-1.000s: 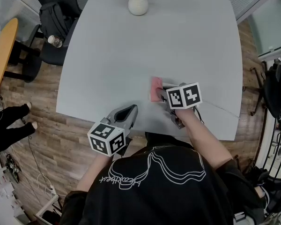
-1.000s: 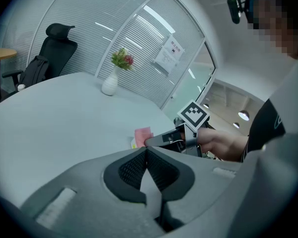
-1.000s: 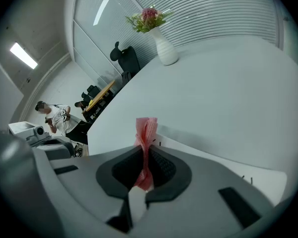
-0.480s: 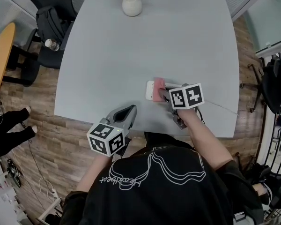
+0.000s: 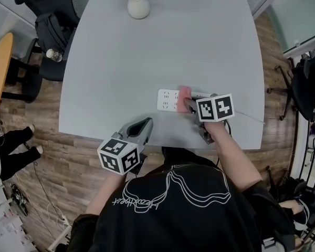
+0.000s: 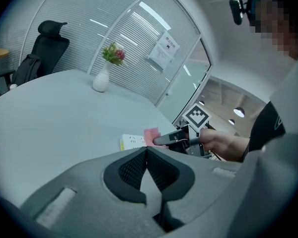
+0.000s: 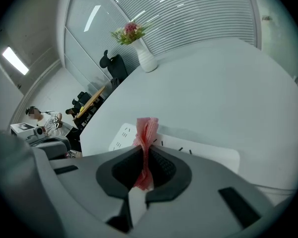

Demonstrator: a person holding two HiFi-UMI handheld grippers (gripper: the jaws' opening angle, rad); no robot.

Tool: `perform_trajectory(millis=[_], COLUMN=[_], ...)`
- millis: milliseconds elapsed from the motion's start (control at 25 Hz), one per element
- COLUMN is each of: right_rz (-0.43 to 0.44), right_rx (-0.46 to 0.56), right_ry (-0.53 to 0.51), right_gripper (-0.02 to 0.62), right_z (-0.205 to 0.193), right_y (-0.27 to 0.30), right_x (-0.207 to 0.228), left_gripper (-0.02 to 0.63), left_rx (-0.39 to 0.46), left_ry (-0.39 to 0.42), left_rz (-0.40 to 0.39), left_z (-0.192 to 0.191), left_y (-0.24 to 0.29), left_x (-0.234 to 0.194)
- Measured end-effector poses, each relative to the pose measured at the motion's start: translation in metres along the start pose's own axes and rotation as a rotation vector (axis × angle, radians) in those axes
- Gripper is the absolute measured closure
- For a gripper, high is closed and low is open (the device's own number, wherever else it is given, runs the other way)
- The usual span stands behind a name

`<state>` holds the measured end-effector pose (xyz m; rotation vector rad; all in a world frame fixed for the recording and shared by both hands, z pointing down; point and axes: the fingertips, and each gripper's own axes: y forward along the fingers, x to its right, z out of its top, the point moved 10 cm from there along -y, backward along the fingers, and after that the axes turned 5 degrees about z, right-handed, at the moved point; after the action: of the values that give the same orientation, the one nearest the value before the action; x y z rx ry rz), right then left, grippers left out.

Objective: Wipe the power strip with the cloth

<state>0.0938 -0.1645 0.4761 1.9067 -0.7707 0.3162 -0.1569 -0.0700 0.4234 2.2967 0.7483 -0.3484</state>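
Jaws, right: pressed on the cloth [image 7: 147, 131], a pink fold pinched upright in the right gripper [image 7: 145, 158].
Jaws, left: pressed together with nothing between; the left gripper [image 5: 142, 126] is held at the near edge of the table [image 5: 163, 51], apart from the strip [image 5: 168, 100].
Strip: laid flat near the table's front edge.
Cloth: set on the strip's top, with the left socket end bared.
Progress: wiping is judged under way. How much has been cleaned cannot be told, and further passes are likely needed.
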Motion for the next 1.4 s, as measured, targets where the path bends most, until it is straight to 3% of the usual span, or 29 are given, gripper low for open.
perform_trajectory(millis=[1400], right_rz=[-0.134], right_rx=[0.12], right_ry=[0.154], right_gripper=[0.561], right_z=[-0.054], right_y=[-0.086], right_x=[0.07], left_gripper=[0.594], left_rx=[-0.041], left_ry=[0.052], left_rz=[-0.07], left_z=[-0.003], left_y=[0.021], left_x=[0.033])
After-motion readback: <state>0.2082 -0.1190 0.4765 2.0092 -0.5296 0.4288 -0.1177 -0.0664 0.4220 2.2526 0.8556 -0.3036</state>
